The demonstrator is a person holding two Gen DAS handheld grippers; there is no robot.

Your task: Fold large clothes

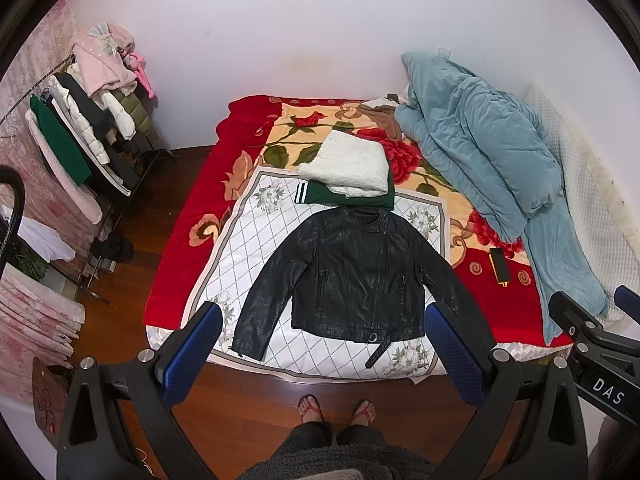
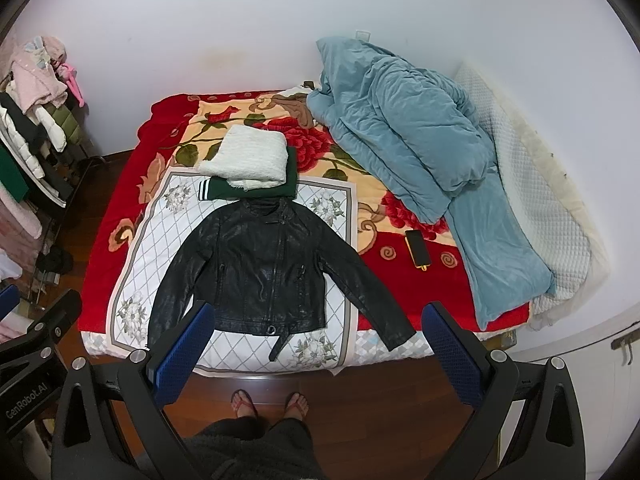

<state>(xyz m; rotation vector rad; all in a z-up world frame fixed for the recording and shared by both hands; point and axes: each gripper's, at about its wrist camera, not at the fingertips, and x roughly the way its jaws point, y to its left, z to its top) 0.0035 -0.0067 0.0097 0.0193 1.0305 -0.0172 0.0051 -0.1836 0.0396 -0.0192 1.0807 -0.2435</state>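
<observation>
Two wrist views look down at the same bed from above its foot. Only the left wrist view takes in the full clothes rack (image 1: 80, 128) with its hanging coats and the pink folded bedding (image 1: 36, 316) at far left; the right wrist view alone shows the quilted white pad (image 2: 532, 184) down to its lower end.

Flat on the white diamond-patterned sheet (image 1: 248, 256) lies the black leather jacket (image 1: 356, 272), front up, both sleeves spread outward, collar touching a folded green garment (image 1: 348, 198) with a folded white knit (image 1: 352, 164) on top. Its hem and belt strap sit near the foot edge of the bed. A crumpled blue duvet (image 1: 480, 148) fills the right side, and a phone (image 1: 500, 266) lies on the red blanket (image 1: 176, 240) between duvet and jacket. Bare sheet flanks both sleeves.

Both grippers hang above the wooden floor (image 2: 360, 384), short of the bed. The left gripper (image 1: 320, 344) has its blue pads wide apart, holding nothing; the right gripper (image 2: 316, 344) likewise gapes, touching nothing.
</observation>
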